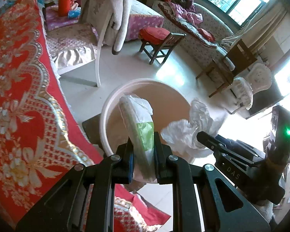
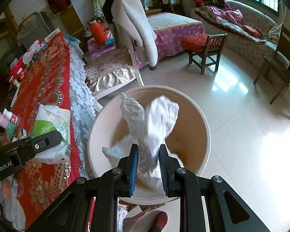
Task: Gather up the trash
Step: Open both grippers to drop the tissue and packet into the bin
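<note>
A pale round bin (image 1: 106, 112) (image 2: 206, 127) stands on the floor beside the red-clothed table. My left gripper (image 1: 143, 145) is shut on a white and green plastic package (image 1: 139, 119) and holds it above the bin's left side; the package also shows in the right wrist view (image 2: 52, 127) next to the table edge. My right gripper (image 2: 147, 152) is shut on a crumpled white tissue (image 2: 154, 119) and holds it over the bin's opening. The tissue also shows in the left wrist view (image 1: 191, 127), with the right gripper (image 1: 201, 135) beside it.
The table with a red floral cloth (image 1: 19, 96) (image 2: 42, 81) lies to the left, with a pink bottle (image 2: 4, 117) and clutter on it. A white chair with a draped coat (image 2: 133, 23), a small wooden stool (image 2: 203, 46) and a sofa (image 2: 241, 23) stand beyond on tiled floor.
</note>
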`<state>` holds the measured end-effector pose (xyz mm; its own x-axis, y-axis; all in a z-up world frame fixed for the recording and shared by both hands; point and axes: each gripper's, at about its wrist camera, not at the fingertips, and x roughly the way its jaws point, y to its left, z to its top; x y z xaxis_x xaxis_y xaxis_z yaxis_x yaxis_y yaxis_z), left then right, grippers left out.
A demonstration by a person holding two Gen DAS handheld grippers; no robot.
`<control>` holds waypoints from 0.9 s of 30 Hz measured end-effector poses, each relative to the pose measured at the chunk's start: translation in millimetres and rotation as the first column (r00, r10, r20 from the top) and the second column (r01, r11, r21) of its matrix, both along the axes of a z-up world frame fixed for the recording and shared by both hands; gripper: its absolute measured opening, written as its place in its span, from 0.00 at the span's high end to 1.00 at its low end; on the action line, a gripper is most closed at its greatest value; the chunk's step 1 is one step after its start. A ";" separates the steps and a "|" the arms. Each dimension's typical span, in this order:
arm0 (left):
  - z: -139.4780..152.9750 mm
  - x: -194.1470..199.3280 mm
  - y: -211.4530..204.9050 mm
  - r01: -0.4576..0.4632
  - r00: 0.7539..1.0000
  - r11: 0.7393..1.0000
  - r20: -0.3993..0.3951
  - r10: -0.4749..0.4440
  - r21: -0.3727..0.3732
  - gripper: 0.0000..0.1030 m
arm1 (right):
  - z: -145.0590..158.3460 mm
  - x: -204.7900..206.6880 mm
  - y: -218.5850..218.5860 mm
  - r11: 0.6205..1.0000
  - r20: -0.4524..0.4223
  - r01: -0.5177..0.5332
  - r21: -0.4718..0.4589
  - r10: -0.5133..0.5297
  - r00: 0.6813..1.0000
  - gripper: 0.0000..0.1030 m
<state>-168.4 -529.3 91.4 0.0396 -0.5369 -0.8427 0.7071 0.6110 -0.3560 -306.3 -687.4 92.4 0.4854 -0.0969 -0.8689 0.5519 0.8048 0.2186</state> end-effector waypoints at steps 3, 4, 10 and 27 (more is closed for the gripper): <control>-6.2 -1.0 -6.6 0.006 1.000 1.000 -0.023 -0.007 -0.013 0.87 | -2.8 -0.6 -4.4 1.000 -0.006 0.006 0.008 -0.006 1.000 0.79; -8.4 -0.9 -8.3 0.006 0.999 1.000 -0.033 -0.007 -0.017 0.86 | -4.3 -1.0 -6.2 1.000 -0.009 0.011 0.017 -0.011 1.000 0.76; -12.3 -1.5 -14.8 0.033 0.997 0.998 -0.068 -0.036 -0.049 0.61 | -5.0 -6.5 -13.2 0.999 0.005 0.038 0.035 -0.039 0.999 0.56; 5.4 8.1 30.2 -0.072 0.997 0.997 0.026 0.072 -0.017 0.52 | 7.4 11.8 18.6 0.999 0.031 -0.038 0.022 0.037 0.999 0.56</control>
<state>-160.2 -499.1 96.8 0.1006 -0.5453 -0.8322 0.6708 0.6549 -0.3481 -294.4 -668.7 99.8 0.5151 -0.0587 -0.8551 0.5139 0.8196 0.2533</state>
